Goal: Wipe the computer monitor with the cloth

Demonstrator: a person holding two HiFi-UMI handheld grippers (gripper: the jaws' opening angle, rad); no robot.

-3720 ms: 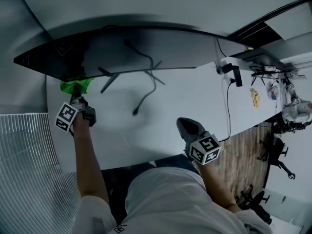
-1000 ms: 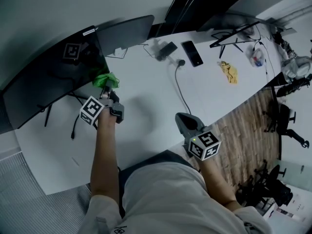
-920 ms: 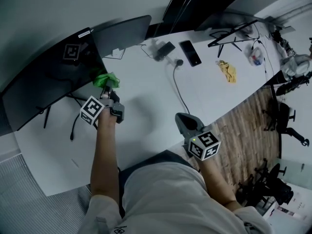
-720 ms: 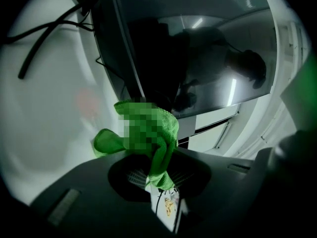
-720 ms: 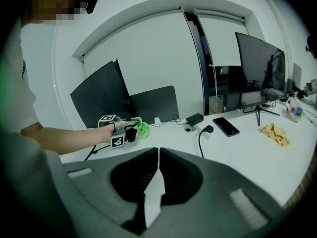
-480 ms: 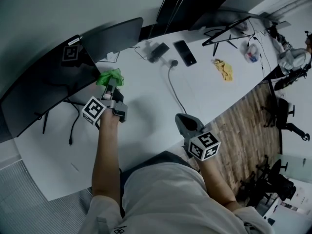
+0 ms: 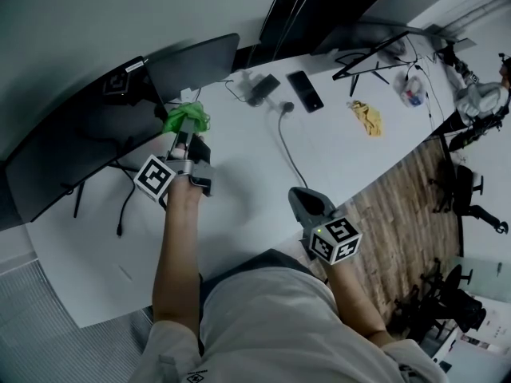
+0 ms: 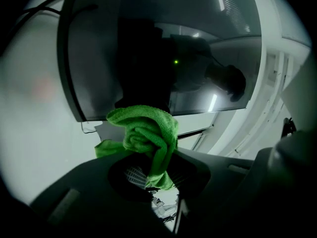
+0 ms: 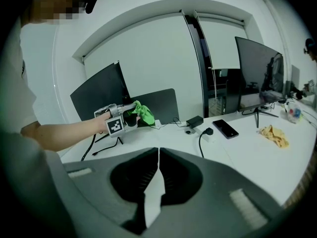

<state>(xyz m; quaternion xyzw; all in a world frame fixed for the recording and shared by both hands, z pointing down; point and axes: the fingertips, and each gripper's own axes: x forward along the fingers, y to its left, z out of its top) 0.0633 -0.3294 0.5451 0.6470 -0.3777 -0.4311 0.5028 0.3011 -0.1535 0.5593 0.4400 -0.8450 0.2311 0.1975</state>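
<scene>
My left gripper is shut on a crumpled green cloth, held up close to the right end of a wide dark monitor. In the left gripper view the cloth bulges out of the jaws, with a dark screen right behind it. In the right gripper view the left gripper holds the cloth beside that monitor. My right gripper hangs low near my body over the table's front edge, its jaws shut with nothing in them.
A second, smaller monitor stands right of the big one. On the white table lie a power strip, a black phone, a cable and a yellow rag. A black stand stands far right.
My left gripper with the green cloth has travelled from the monitor's left end to its right end, then a little further up and right. The right gripper has stayed put.
</scene>
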